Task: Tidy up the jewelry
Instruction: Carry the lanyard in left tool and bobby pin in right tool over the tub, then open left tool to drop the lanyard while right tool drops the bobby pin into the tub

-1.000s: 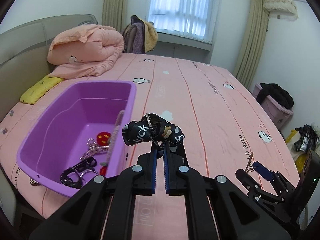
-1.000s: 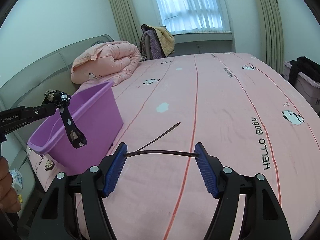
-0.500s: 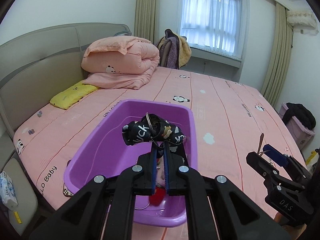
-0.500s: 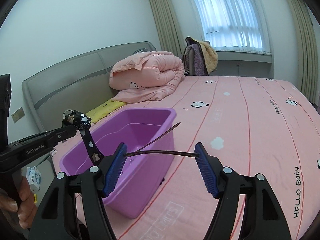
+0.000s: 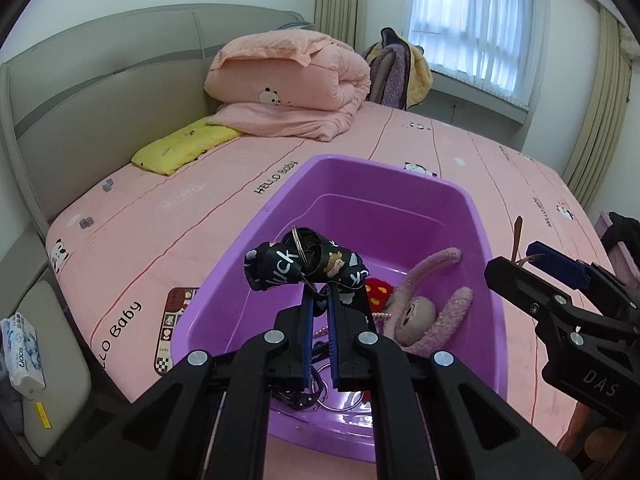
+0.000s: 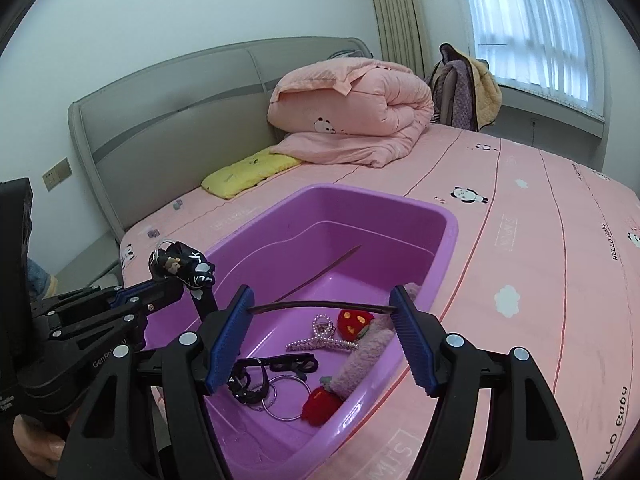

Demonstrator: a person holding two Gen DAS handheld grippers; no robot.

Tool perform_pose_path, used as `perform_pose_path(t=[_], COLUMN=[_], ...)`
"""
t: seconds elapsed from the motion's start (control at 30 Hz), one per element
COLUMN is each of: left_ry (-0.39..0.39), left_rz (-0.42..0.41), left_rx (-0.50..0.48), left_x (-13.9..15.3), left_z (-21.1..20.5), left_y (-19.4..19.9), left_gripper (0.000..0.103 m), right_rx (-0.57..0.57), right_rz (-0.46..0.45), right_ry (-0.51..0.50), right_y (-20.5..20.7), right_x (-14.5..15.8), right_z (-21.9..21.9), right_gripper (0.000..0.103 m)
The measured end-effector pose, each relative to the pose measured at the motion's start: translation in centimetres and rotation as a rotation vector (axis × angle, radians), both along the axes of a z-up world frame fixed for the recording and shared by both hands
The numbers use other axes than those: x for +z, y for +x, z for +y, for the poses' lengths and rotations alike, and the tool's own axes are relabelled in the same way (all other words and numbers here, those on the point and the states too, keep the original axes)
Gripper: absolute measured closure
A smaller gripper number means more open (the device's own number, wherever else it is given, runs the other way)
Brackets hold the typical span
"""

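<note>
Left wrist: left gripper (image 5: pixel 319 312) jaws clench lanyard (image 5: pixel 304 266); right gripper (image 6: pixel 322 334) jaws span headband (image 6: pixel 316 305) over tub (image 6: pixel 448 236).

Folded pink quilt (image 5: pixel 288 76), yellow pillow (image 5: pixel 184 148), perhaps tissues (image 5: pixel 22 354).

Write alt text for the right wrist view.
The right gripper holds a thin dark headband between its fingers above a purple tub of hair accessories on a pink bed. Beside it, the left gripper grips a black patterned strap.

tub (image 6: pixel 448 236) on bed (image 6: pixel 560 280) | hair clip (image 6: pixel 324 336) in tub | quilt (image 6: pixel 352 108) behind
</note>
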State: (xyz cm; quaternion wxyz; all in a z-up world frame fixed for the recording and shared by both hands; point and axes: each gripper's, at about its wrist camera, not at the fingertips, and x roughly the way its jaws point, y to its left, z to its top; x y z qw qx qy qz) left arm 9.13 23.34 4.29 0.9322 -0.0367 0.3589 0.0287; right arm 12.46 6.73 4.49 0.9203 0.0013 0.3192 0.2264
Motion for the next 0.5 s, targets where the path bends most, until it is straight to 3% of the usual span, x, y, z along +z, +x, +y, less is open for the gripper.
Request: perform_pose_path(t=[0.37,0.5], left_ry=[-0.017,-0.006], left_rz=[0.089,0.097], left_rx=[0.035,0.047], left_x=[-3.4,-3.9], left_z=[0.8,1.0], left_y=[1.8,1.9], left_gripper=[0.094,0.088], right_rx=[0.007,-0.005], right_rz=[0.117,0.12], right_ry=[-0.077,-0.099], right_y=[3.7,3.9], right_x=[-3.2,-3.5], right_z=[2.7,3.0], right_gripper=[0.036,0.035])
